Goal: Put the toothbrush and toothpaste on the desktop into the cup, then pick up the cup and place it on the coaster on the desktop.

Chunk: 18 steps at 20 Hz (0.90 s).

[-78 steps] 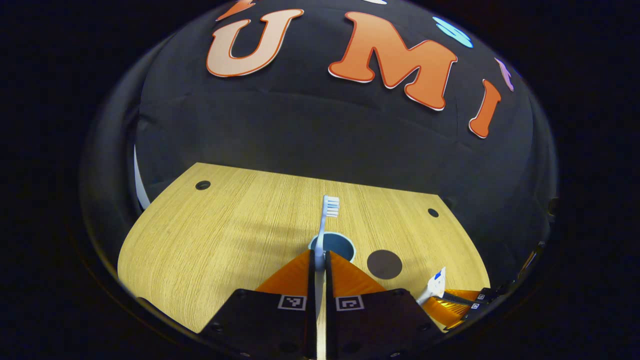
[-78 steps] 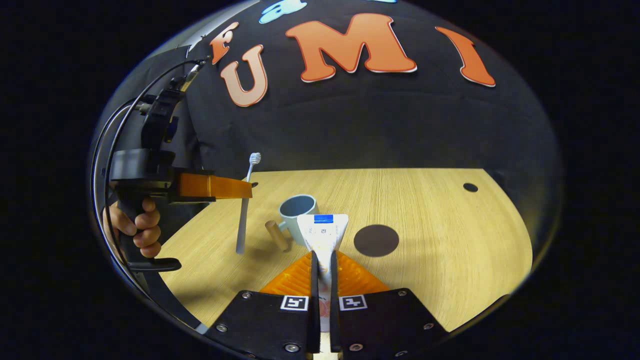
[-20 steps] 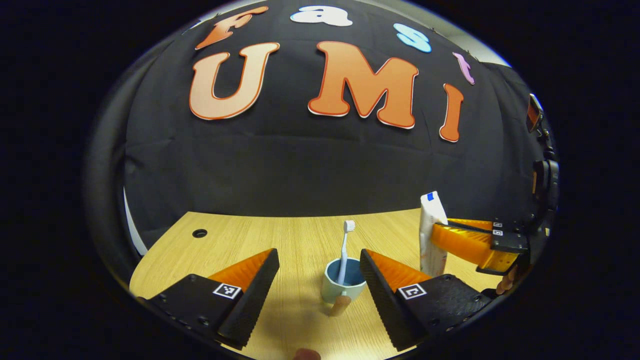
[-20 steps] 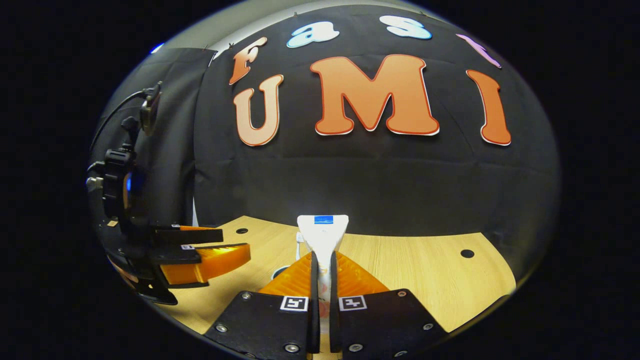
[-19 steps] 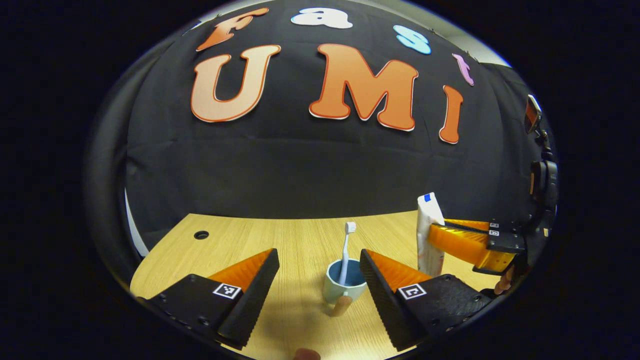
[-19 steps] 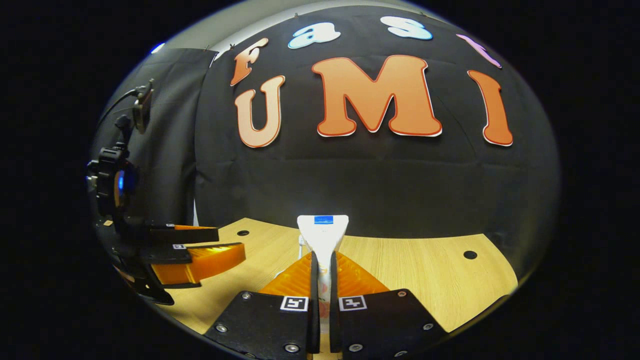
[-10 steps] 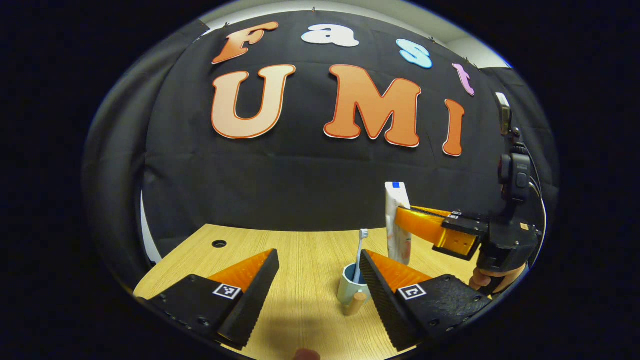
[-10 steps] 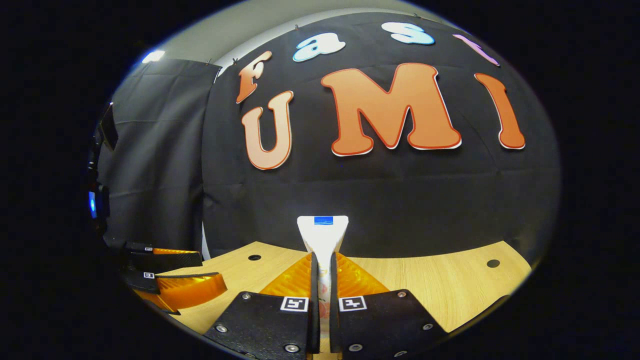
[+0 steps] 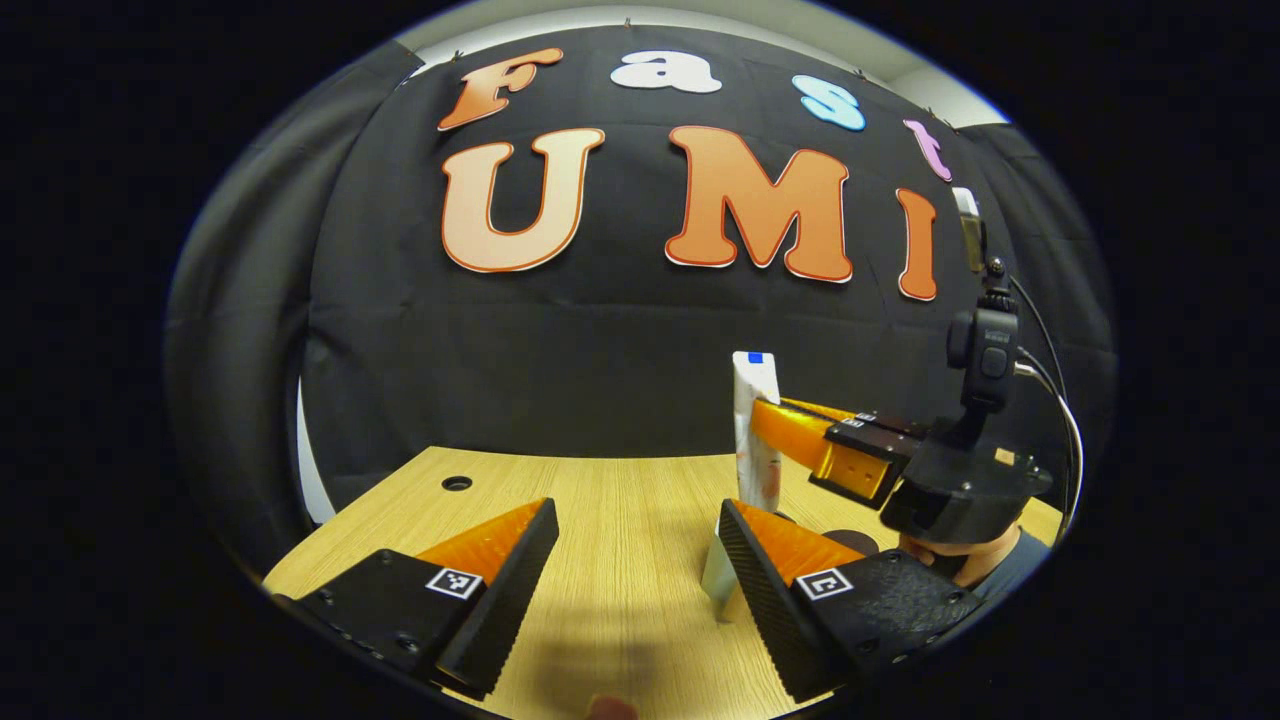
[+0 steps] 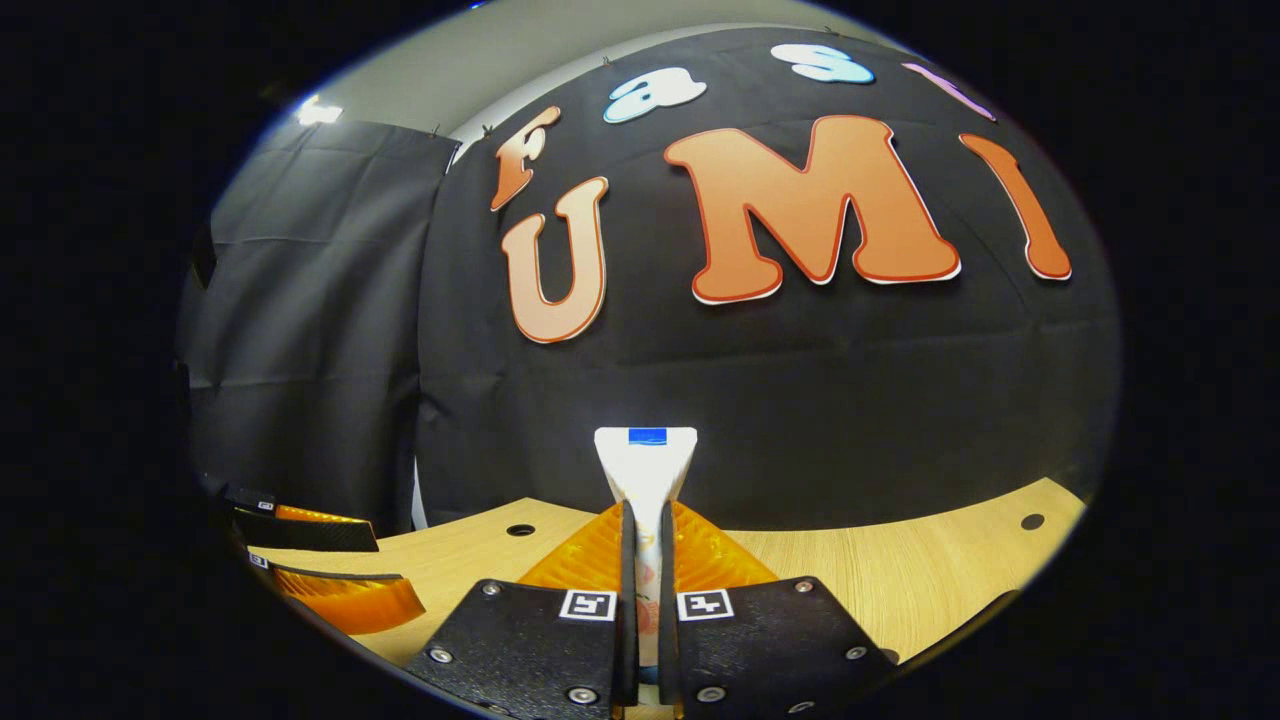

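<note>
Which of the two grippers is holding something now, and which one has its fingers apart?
The right gripper holds the toothpaste upright, both fingers pressed on the tube. The left gripper stands wide open with nothing between its fingers.

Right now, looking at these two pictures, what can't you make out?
- Pale cup, left gripper view: a sliver shows; the rest and its contents sit behind a finger of the open left gripper.
- Dark round coaster, left gripper view: partly hidden by that finger and the other gripper's body.
- White toothpaste tube, right gripper view: its lower end is hidden between the shut fingers of the right gripper.
</note>
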Tool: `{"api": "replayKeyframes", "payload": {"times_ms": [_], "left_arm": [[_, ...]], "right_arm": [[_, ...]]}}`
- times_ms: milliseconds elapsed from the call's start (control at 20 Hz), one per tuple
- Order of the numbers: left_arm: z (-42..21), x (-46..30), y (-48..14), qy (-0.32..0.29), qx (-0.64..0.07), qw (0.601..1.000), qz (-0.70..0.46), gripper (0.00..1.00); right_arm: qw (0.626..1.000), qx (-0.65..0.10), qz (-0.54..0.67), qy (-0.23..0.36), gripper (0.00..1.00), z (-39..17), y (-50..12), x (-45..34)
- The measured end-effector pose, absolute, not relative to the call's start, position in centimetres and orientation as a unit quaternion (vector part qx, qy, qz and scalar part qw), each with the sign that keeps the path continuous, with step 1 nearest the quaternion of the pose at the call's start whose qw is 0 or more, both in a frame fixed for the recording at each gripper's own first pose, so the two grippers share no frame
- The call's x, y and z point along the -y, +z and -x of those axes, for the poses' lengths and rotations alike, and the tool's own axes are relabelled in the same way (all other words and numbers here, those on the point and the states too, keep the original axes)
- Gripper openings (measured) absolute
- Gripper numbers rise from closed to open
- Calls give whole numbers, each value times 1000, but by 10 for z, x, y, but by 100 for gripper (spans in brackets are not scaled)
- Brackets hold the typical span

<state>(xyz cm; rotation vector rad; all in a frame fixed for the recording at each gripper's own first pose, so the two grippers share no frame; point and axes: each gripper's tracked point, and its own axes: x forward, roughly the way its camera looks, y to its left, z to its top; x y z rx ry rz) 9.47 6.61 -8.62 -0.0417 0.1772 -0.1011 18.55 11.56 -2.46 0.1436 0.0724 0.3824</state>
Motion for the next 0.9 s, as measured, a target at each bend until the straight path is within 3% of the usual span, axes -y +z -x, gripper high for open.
{"api": "replayKeyframes", "payload": {"times_ms": [500,800,900], "left_arm": [[-90,-52,-92,-52,-91,994,21,98],[-85,-36,-77,-60,-79,995,9,98],[-84,-28,-69,-66,-76,995,2,98]], "right_arm": [[981,-64,-43,179,12,-173,-65,-113],[983,-42,-40,174,25,-154,-30,-92],[985,-30,-34,168,36,-148,-14,-79]]}}
